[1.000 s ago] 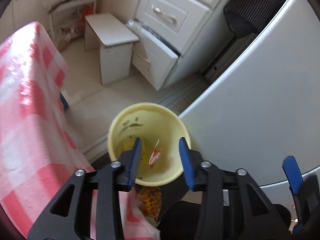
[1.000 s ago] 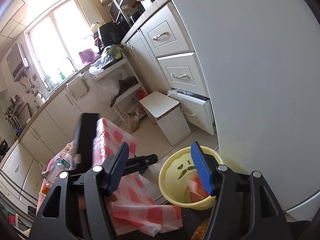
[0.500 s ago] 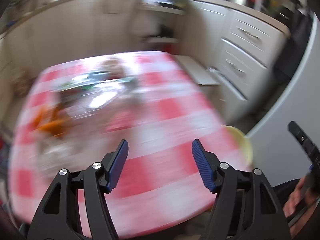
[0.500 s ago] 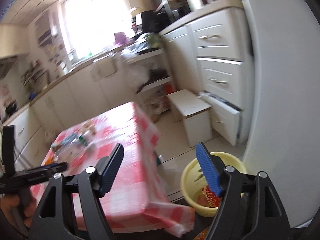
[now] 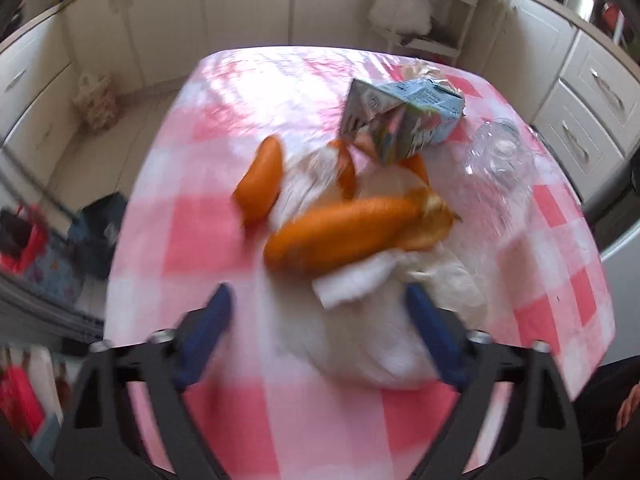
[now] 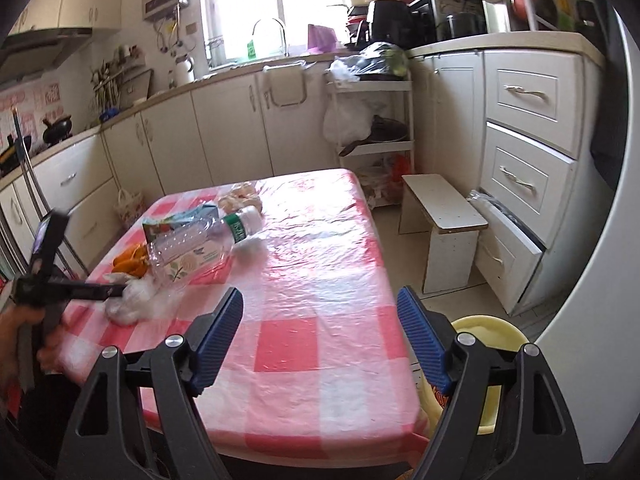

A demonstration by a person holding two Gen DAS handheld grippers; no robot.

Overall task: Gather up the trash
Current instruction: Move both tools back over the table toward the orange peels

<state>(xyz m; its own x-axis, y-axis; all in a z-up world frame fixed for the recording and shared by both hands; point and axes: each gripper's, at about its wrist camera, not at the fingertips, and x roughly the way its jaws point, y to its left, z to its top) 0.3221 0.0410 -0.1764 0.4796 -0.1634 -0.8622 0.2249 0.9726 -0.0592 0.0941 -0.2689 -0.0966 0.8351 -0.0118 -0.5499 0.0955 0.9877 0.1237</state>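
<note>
Left gripper (image 5: 320, 332), just opening wide and empty, hangs over crumpled white tissue (image 5: 360, 284) and smooth orange peel (image 5: 340, 236).

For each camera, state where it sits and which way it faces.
Left wrist: on the left gripper, angled steeply down at carrots, a carton and white bags; jaws open, empty.
Right wrist: on the right gripper, looking across the table toward the kitchen counter; jaws open; a hand at left.
Shared: table, carton, bottle.
</note>
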